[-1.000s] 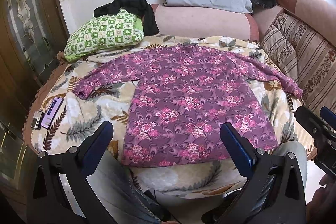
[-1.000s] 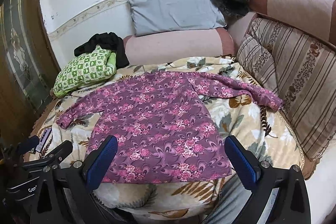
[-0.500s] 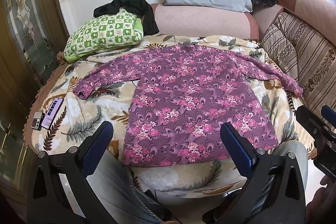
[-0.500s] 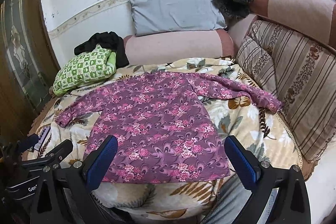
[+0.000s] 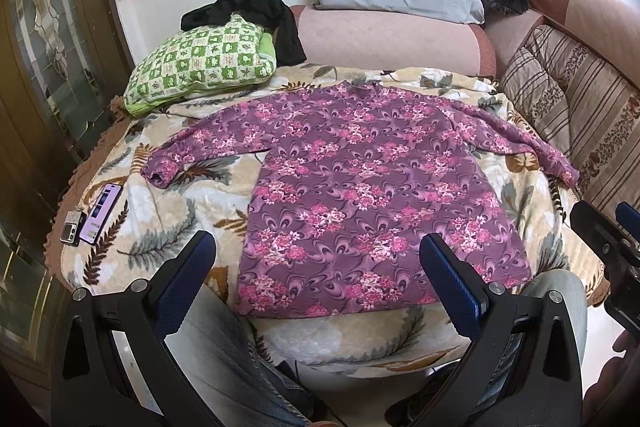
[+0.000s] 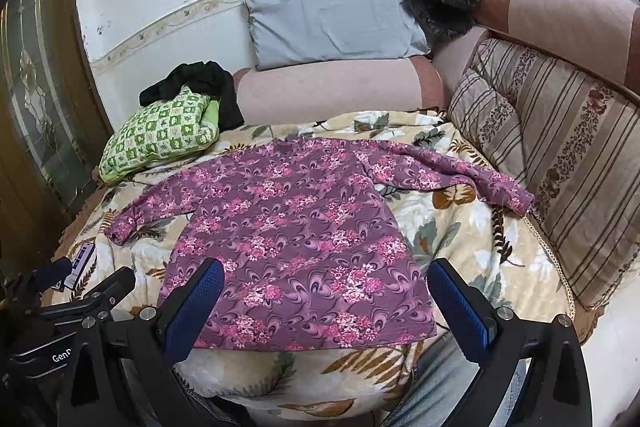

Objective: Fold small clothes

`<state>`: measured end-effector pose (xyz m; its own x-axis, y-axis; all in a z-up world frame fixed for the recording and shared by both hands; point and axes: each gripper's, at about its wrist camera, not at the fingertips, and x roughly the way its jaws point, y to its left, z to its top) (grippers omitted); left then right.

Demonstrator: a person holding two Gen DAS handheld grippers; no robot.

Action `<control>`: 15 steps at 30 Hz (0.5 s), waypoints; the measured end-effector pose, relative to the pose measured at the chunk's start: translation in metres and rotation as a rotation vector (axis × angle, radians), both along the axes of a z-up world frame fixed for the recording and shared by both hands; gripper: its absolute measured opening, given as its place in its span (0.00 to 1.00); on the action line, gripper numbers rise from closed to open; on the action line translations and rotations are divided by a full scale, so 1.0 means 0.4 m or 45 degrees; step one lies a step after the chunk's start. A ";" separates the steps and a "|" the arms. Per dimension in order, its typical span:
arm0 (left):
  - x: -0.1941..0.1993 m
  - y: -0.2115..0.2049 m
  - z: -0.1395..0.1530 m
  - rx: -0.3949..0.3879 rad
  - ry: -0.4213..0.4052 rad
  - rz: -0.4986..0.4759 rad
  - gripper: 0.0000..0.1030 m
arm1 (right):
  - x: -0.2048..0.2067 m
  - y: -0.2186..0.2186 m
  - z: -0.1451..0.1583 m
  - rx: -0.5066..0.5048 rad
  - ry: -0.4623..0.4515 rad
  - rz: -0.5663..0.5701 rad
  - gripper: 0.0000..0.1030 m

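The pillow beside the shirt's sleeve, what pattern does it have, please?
Green and white checks on the pillow, clearest in the left wrist view.

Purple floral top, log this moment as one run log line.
purple floral top: flat, unfolded on blanket | left gripper: open, empty | right gripper: open, empty

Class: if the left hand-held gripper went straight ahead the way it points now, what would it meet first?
Most likely the purple floral shirt, near its hem. The left hand-held gripper is open and empty; depth is hard to judge.
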<state>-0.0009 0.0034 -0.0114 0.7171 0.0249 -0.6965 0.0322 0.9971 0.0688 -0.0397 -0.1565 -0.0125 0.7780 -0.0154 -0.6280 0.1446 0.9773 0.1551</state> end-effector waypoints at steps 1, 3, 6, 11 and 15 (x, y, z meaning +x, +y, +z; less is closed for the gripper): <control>0.000 0.001 0.000 -0.001 0.000 0.000 1.00 | 0.000 0.000 0.000 -0.002 0.000 0.000 0.98; 0.000 0.001 0.000 -0.002 0.000 -0.003 1.00 | 0.000 -0.003 0.000 0.000 0.000 0.000 0.98; 0.001 0.001 0.000 -0.003 0.002 -0.003 1.00 | 0.002 0.000 0.000 -0.003 0.002 -0.001 0.98; 0.001 0.001 0.000 -0.003 0.003 -0.003 1.00 | 0.001 -0.001 0.000 0.001 0.004 0.001 0.98; -0.003 0.014 -0.005 -0.006 0.012 0.000 1.00 | 0.001 -0.004 0.000 0.001 0.007 0.003 0.98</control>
